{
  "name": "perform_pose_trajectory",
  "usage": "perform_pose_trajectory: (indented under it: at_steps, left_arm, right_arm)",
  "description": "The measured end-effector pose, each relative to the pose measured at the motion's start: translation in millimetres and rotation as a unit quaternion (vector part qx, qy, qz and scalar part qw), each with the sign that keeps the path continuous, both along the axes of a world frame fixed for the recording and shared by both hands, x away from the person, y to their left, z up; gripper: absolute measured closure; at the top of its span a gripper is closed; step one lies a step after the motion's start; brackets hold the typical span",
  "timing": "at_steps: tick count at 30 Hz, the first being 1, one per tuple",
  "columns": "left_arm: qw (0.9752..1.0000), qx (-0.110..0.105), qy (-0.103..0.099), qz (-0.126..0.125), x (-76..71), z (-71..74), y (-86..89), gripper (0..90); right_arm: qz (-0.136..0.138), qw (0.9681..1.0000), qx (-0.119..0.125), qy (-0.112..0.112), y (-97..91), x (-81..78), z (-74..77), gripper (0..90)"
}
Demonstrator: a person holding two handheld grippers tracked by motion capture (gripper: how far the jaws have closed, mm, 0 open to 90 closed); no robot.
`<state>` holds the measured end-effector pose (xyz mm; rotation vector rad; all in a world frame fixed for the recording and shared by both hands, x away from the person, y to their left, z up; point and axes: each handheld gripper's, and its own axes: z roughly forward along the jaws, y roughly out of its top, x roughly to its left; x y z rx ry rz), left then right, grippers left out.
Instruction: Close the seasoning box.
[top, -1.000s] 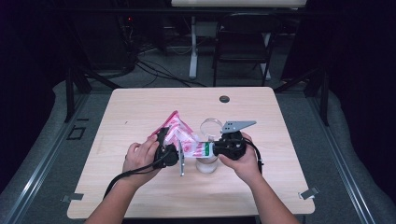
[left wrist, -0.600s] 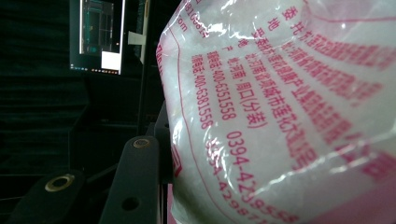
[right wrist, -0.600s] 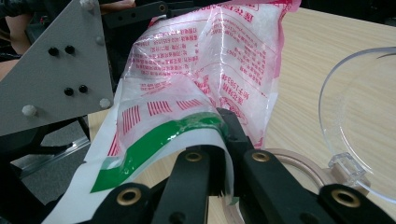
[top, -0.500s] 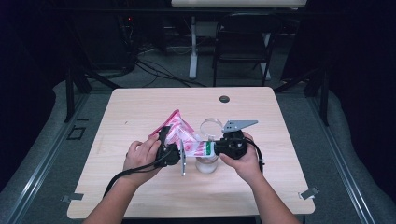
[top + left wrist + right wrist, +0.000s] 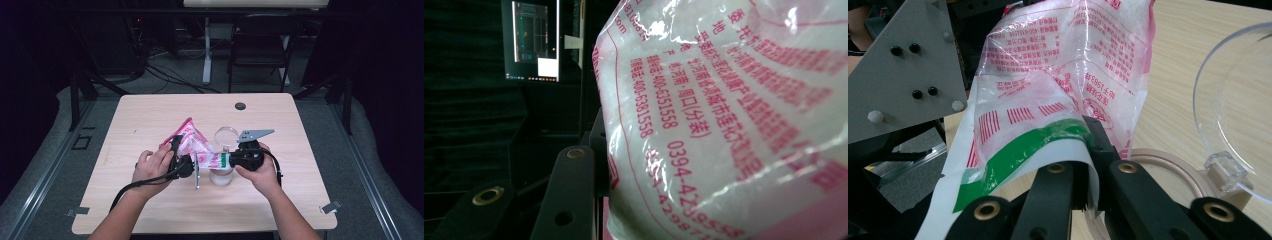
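Observation:
A pink and white plastic bag (image 5: 194,144) with red print hangs between my two grippers over the table's middle. My left gripper (image 5: 177,147) is shut on the bag's full body; in the left gripper view the bag (image 5: 724,125) bulges against one black finger (image 5: 569,195), and the other finger is hidden behind it. My right gripper (image 5: 226,160) is shut on the bag's flat green-striped edge (image 5: 1018,150), its jaws pressed together on the film (image 5: 1090,150). Just below the bag stands a clear jar (image 5: 221,176) with its round lid (image 5: 226,136) flipped open.
The wooden table (image 5: 150,115) has a black round cap (image 5: 240,106) near its far edge. The jar's tan rim (image 5: 1168,167) and clear lid (image 5: 1233,115) lie right of my right jaws. A chair (image 5: 260,45) and cables are behind the table.

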<state>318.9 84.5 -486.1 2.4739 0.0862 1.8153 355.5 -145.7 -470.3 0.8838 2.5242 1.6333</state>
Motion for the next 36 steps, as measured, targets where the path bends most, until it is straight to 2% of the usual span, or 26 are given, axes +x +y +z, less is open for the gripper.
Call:
perform_pose_trajectory:
  at_steps: [5, 10, 16, 27, 28, 33, 36]
  left_arm:
    - [1.0, 0.003, -0.009, -0.001, 0.4, -1.9, -0.4, 63.3]
    - [0.9999, 0.011, -0.005, 0.002, -0.2, -3.1, -1.1, 63.3]
    - [0.9996, 0.023, -0.019, -0.003, -1.1, -2.6, -2.7, 63.4]
    - [0.9995, 0.024, -0.02, -0.006, -1.1, -2.4, -3.7, 63.6]
    - [0.9993, 0.031, -0.02, -0.007, -1.8, -2.1, -4.3, 63.7]
    - [0.9991, 0.034, -0.022, -0.008, -2.5, -1.5, -4.7, 63.9]
    - [0.9992, 0.037, -0.017, -0.005, -2.4, -1.1, -4.9, 64.1]
  right_arm:
    - [-0.001, 1.0, -0.001, 0.007, -0.1, 1.7, -3.8, 90.0]
    - [0.002, 0.9999, -0.004, 0.011, -0.4, 3.5, -6.8, 90.0]
    - [-0.004, 0.9999, -0.006, 0.016, -0.7, 4.2, -9.2, 90.0]
    - [-0.006, 0.9997, -0.012, 0.019, -1.8, 5.2, -11.1, 90.0]
    - [-0.008, 0.9997, -0.011, 0.02, -1.8, 5.4, -11.7, 90.0]
    - [-0.007, 0.9997, -0.011, 0.021, -2.1, 5.9, -12.5, 90.0]
    - [-0.008, 0.9996, -0.014, 0.021, -1.4, 5.7, -13.2, 90.0]
